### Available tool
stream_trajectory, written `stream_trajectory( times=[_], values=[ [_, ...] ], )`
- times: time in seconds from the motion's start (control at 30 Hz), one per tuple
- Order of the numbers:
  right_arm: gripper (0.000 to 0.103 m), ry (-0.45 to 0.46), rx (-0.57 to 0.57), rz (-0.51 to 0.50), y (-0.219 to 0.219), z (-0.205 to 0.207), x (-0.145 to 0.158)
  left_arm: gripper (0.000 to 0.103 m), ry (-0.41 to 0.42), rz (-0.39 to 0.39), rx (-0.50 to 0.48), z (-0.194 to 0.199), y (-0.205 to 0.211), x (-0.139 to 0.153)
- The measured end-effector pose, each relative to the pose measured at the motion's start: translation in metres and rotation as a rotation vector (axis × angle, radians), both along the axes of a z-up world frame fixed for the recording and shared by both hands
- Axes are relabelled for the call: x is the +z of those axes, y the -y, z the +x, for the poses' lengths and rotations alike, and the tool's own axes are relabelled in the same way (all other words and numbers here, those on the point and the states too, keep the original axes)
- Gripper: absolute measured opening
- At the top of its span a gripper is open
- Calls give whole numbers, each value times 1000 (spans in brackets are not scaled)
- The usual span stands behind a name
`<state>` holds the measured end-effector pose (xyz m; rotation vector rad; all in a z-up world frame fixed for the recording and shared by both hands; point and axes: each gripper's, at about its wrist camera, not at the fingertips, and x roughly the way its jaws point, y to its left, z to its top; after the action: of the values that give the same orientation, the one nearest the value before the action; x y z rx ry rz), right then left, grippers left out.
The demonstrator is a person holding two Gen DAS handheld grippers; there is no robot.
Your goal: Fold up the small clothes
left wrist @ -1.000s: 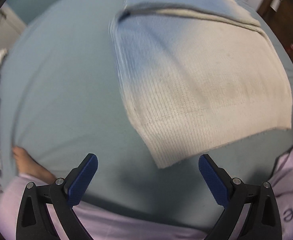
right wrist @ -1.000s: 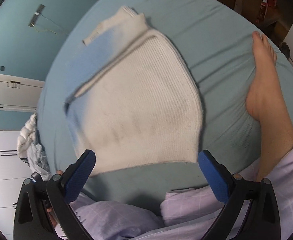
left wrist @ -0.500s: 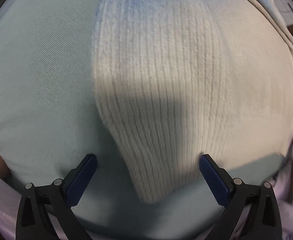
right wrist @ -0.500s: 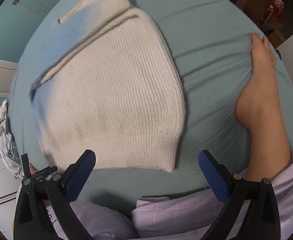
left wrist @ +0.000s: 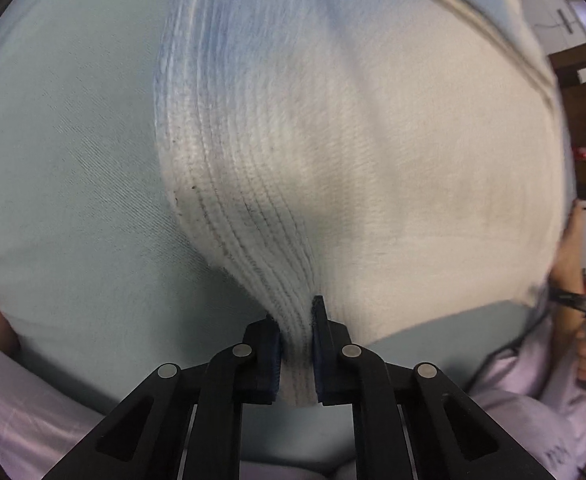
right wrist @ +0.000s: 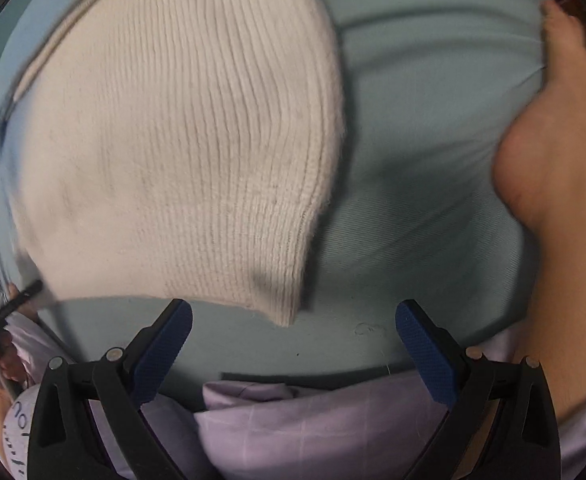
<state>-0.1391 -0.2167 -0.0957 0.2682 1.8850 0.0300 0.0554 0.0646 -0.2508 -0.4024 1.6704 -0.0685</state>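
A cream ribbed knit garment (left wrist: 373, 152) lies on the light blue bed sheet (left wrist: 73, 180). My left gripper (left wrist: 297, 344) is shut on the garment's near left corner, and the knit bunches between the pads. In the right wrist view the same garment (right wrist: 181, 140) fills the upper left. My right gripper (right wrist: 293, 344) is open, its blue pads on either side of the garment's near right corner, just short of it. The left gripper shows at that view's far left edge (right wrist: 9, 304).
The person's bare foot (right wrist: 553, 152) rests on the sheet (right wrist: 433, 100) to the right of the garment. Lilac trousers (right wrist: 313, 420) lie under the right gripper. Wooden furniture (left wrist: 585, 92) stands beyond the bed's right side.
My left gripper moved forward onto the garment's corner and closed on it. My right gripper moved closer to the opposite near corner and stayed open.
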Motion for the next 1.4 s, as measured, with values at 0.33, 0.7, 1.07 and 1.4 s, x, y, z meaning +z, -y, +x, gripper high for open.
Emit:
stream_trajectory(
  times=[0.33,0.7,1.07,1.4],
  values=[
    [79,-83,44,-30,-11,-7,-50,11,101,-49,-23,11,7,46],
    [6,396,230,15,-44,6,85,9,356,-113,56,-2,-13,149],
    [4,820,-351,333,83,-44,245,6,636,-245,325,-48,-88,250],
    [4,903,-475,577,83,-109,264,0,851,-266,327,-119,-101,305]
  ],
)
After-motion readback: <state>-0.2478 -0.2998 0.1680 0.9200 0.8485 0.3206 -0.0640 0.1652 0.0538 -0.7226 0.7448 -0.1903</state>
